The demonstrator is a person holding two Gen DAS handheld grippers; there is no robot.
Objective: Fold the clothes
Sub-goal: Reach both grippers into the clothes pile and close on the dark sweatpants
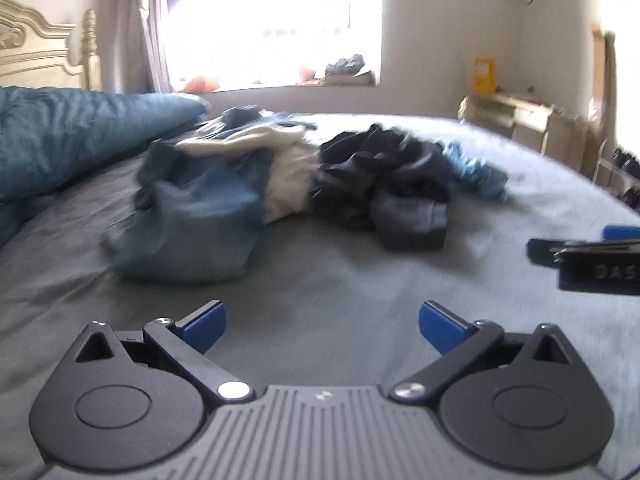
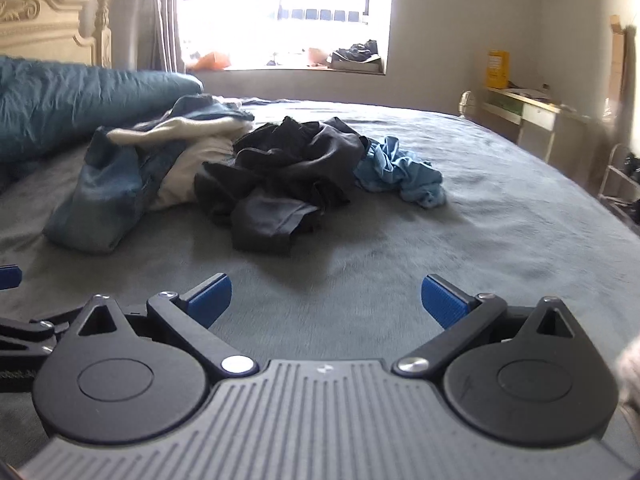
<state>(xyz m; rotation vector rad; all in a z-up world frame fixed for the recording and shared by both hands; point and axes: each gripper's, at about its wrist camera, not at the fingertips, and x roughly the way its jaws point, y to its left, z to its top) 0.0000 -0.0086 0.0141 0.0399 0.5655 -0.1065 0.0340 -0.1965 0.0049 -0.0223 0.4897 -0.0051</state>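
Right wrist view: clothes pile (image 2: 256, 168) unfolded on bed (image 2: 500, 208); right gripper (image 2: 326, 300) and left gripper (image 1: 322, 326) spread, empty, short of pile. Next: pick one garment.

Heap of crumpled dark, cream and denim-blue clothes (image 2: 240, 168) on the grey bed sheet (image 2: 500, 216), at 12 o'clock ahead of both grippers. Teal quilted duvet (image 2: 80, 100) at 10 o'clock; small pale wooden desk (image 2: 532, 116) beyond the bed at 2 o'clock.
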